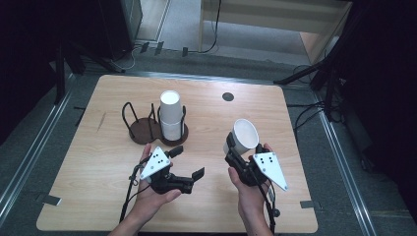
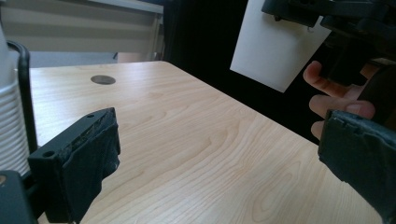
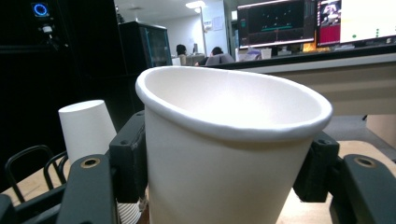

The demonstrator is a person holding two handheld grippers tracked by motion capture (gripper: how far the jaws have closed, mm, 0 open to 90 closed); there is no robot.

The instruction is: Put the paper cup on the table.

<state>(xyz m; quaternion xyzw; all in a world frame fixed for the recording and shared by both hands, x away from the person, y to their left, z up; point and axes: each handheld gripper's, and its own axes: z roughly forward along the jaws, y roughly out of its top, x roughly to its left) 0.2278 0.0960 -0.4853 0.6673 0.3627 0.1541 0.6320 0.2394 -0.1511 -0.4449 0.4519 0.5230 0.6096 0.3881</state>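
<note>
cup (image 1: 244,135) work is mid-way as i read it: i have one white paper cup clamped between the jaws of the right gripper (image 1: 235,152), held near the worktop's (image 1: 98,162) right edge, mouth tipped up and away from me. in the right gripper view the black pads press on both sides of the cup's wall just under its rolled rim, so the grip looks firm though not crushing, since the rim is only slightly ovalled. the left gripper (image 1: 187,162) sits lower, near the front edge, jaws standing wide apart with nothing between them but bare wood. the rest of the cups, a stack (image 1: 170,114) turned mouth down, stand in the right ring of a dark wire holder (image 1: 147,129) on a round wooden base, toward the back left of the worktop; its left ring is vacant. my judgement is that the held cup is either bound for the holder or about to be set down, and the next move calls for a gentle squeeze, because thin paper buckles easily. the worktop is pale wood laminate, smooth and matte, with rounded corners and a small dark disc (image 1: 227,97) near the back edge.
</note>
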